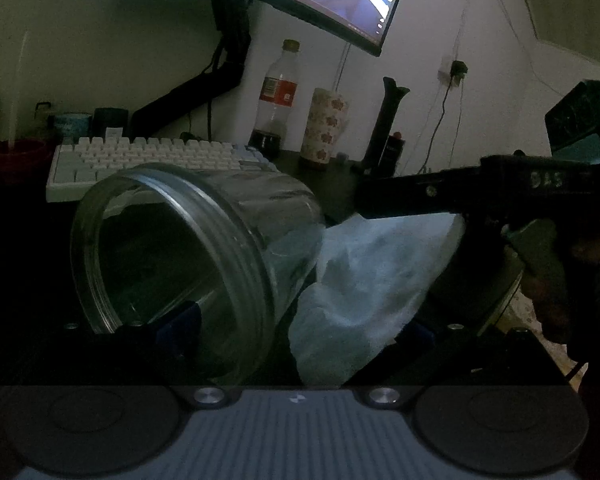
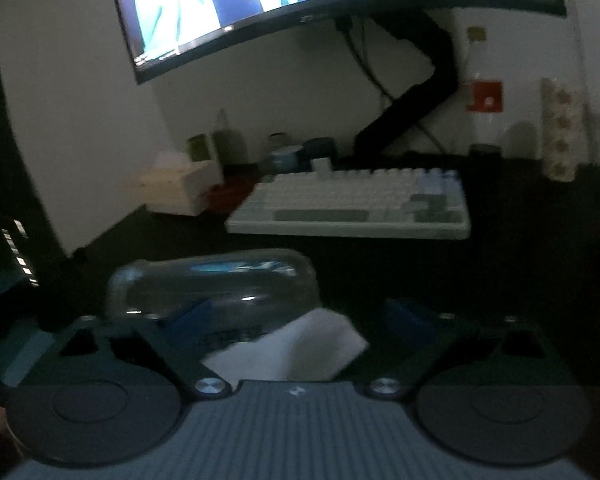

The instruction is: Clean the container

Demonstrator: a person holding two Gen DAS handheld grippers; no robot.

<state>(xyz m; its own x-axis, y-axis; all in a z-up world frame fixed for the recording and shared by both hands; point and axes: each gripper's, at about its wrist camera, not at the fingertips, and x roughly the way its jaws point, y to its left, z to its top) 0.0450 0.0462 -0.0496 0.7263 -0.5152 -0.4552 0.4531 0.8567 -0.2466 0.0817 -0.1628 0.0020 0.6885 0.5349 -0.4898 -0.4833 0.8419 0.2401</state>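
The clear jar point(image 1: 188, 264) lies on its side just before the keyboard point(image 1: 152, 160), gripped by the left gripper point(image 1: 296, 332), while the right gripper point(image 2: 296, 316) stands parted around a white cloth point(image 2: 292, 348) beside it.

The left gripper point(image 1: 296, 330) sits low in its own frame, blue pads clamped on the jar's rim. The right gripper point(image 2: 300, 320) has its blue pads spread, pale cloth between them. In the left view it reaches in from the right edge, a hand point(image 1: 560, 280) behind it
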